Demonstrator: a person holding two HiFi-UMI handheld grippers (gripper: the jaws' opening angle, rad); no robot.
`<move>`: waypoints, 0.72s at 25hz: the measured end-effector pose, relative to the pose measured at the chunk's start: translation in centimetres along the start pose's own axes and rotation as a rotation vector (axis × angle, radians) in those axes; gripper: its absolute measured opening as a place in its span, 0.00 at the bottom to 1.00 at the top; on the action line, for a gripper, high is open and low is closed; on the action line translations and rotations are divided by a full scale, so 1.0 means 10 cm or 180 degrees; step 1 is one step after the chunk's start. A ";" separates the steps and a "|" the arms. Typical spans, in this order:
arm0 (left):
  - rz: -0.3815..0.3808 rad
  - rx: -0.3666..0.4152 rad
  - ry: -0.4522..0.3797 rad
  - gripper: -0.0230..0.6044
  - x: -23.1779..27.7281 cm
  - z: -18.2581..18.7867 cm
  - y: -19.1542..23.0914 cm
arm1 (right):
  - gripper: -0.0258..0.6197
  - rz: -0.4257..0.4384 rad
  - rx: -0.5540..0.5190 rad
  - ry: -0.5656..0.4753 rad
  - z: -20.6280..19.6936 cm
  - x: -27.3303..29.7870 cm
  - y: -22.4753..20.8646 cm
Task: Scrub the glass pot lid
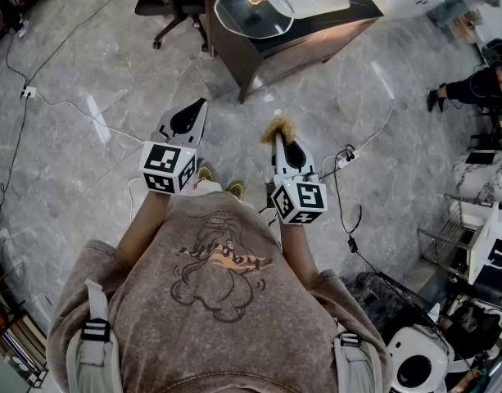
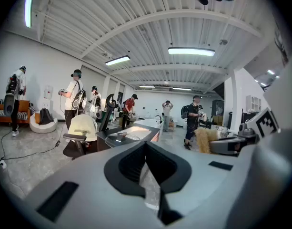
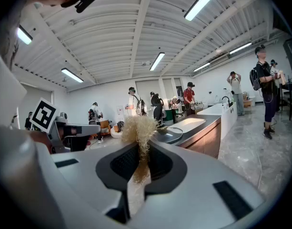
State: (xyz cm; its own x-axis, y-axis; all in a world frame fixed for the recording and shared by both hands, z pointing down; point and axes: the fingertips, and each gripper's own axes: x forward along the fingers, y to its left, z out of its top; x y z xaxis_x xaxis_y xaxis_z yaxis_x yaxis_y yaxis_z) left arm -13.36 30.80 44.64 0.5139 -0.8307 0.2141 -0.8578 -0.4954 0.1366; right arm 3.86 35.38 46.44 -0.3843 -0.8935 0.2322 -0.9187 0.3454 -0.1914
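Glass pot lid [image 1: 253, 11], unscrubbed; the person stands short of the counter [image 1: 316, 33] with the tools in hand.

Lid: clear, round and domed with a centre knob, lying flat on the left end of the dark, glossy counter top, well ahead of both grippers and untouched. Right gripper [image 1: 278, 134]: jaws clamped on a tan, frayed fibre scrubber [image 1: 277, 126] with its tuft projecting forward, apparently the scrubbing tool. Left gripper [image 1: 199, 106]: jaws pressed together with nothing between them, probably kept free to steady the lid. Both are held over the grey, polished, marble-patterned floor [image 1: 87, 72].
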 end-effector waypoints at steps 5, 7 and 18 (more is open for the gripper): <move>-0.0005 -0.0019 0.0055 0.06 0.00 -0.02 0.07 | 0.10 0.0003 0.0014 0.0019 -0.02 0.04 0.04; -0.0025 -0.0021 0.0077 0.06 0.02 -0.02 0.08 | 0.10 0.0027 0.0056 0.0011 -0.02 0.06 0.05; -0.0254 0.0016 0.0073 0.06 0.16 -0.05 0.27 | 0.10 -0.0083 -0.0036 -0.0035 -0.02 0.36 0.19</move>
State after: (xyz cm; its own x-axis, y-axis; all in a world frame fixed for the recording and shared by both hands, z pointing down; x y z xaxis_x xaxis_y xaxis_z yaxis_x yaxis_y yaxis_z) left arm -14.86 28.24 45.85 0.5806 -0.7825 0.2248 -0.8141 -0.5612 0.1492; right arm 0.69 32.85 47.11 -0.3591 -0.9054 0.2266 -0.9295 0.3250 -0.1746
